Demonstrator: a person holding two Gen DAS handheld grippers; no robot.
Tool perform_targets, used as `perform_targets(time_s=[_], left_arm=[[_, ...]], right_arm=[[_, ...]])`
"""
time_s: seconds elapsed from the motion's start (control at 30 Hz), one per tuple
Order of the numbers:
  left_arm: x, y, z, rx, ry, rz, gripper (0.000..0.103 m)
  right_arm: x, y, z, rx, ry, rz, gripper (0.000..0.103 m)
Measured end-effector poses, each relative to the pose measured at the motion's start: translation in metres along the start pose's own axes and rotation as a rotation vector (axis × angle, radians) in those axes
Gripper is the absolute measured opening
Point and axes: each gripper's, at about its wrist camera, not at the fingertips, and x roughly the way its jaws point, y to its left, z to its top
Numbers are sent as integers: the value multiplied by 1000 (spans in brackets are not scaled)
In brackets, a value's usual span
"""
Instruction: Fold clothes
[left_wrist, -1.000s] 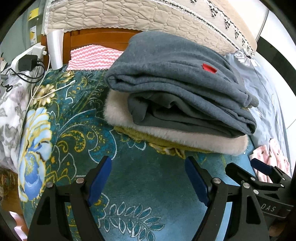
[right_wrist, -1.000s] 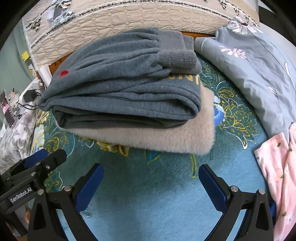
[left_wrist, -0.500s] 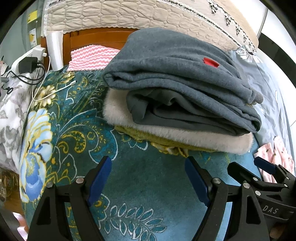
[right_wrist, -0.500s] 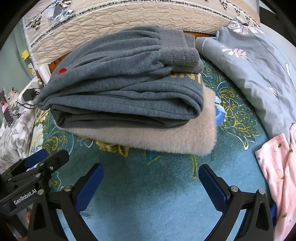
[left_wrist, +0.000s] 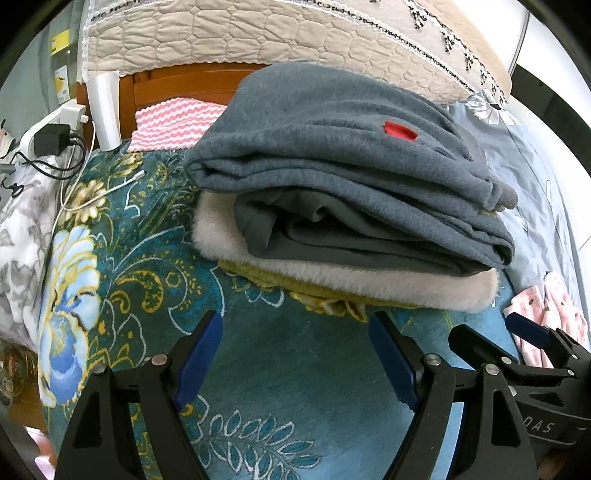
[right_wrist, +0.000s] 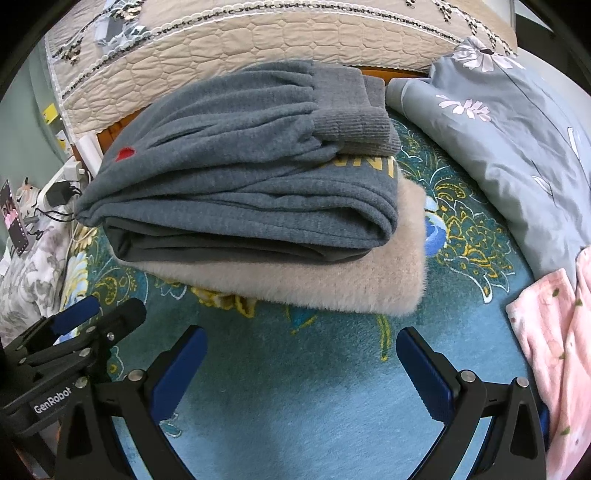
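Stack: grey sweatshirt (left_wrist: 332, 155) (right_wrist: 240, 184) atop beige fleece (left_wrist: 369, 284) (right_wrist: 295, 277) on teal blanket (left_wrist: 295, 387) (right_wrist: 314, 387). Left gripper (left_wrist: 295, 362) and right gripper (right_wrist: 301, 373), both spread and empty, hover before the stack, nearer than a second ago; the stack lies unchanged.

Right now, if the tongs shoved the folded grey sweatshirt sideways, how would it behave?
The grey sweatshirt looks soft and floppy, so its layers would probably shear and unfold. Resting on the plush beige garment, it may drag that along rather than slide cleanly.
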Motion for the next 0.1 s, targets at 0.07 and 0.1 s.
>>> perform_targets(time_s=[0.07,0.1], left_arm=[[0,0,1,-4,-2,-6,82],[0,0,1,-5,0,-11,82]], right_arm=[[0,-1,0,1,1,-2,103],[0,-2,0,2,2,-2,103]])
